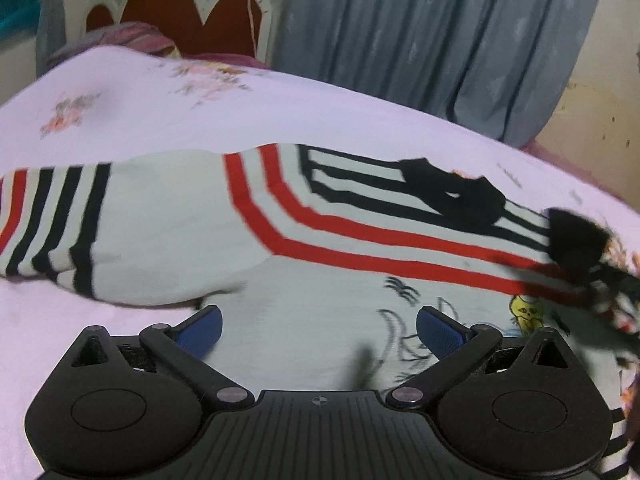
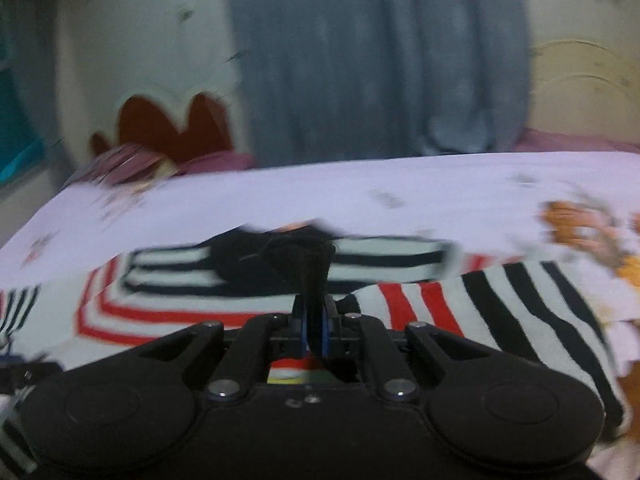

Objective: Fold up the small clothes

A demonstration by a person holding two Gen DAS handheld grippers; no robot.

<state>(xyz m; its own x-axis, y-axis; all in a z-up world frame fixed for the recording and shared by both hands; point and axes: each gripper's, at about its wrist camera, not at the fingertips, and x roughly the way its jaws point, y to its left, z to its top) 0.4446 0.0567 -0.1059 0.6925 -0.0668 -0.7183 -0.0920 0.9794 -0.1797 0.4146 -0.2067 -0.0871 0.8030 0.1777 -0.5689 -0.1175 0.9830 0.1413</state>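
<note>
Grey curtain [image 2: 376,60] and a cream wall stand behind the bed, so we are working on a soft surface, not a table.

Our right gripper [image 2: 314,320] is pinched down narrow on a dark strip of the sweater [image 1: 168,208], which runs up from between its blue pads toward the black collar just ahead. That cloth looks lifted off the bed, and the view is smeared. Our left gripper [image 1: 318,330] stands wide, its blue pads [image 1: 202,330] well apart with nothing between them, hovering just above the sweater's white front where a small yellow drawing shows to its right.

The sweater lies spread across the sheet [image 1: 120,112] in front of both tools, white with red and black stripes. One striped sleeve reaches out to the left of our left gripper. From the right gripper, another striped part lies close on the right.

We judge this the start of a fold: one side is gripped and being carried over the body. Next we would bring the held part across and lay it flat, while the free gripper either pins the front or takes a matching edge. Knit like this sags and drags, so the carry should stay low and even.

Beyond the sweater the sheet is pale lilac with faint flower prints. Farther back we see a red scalloped headboard [image 1: 180,12], and something teal at the far left.
</note>
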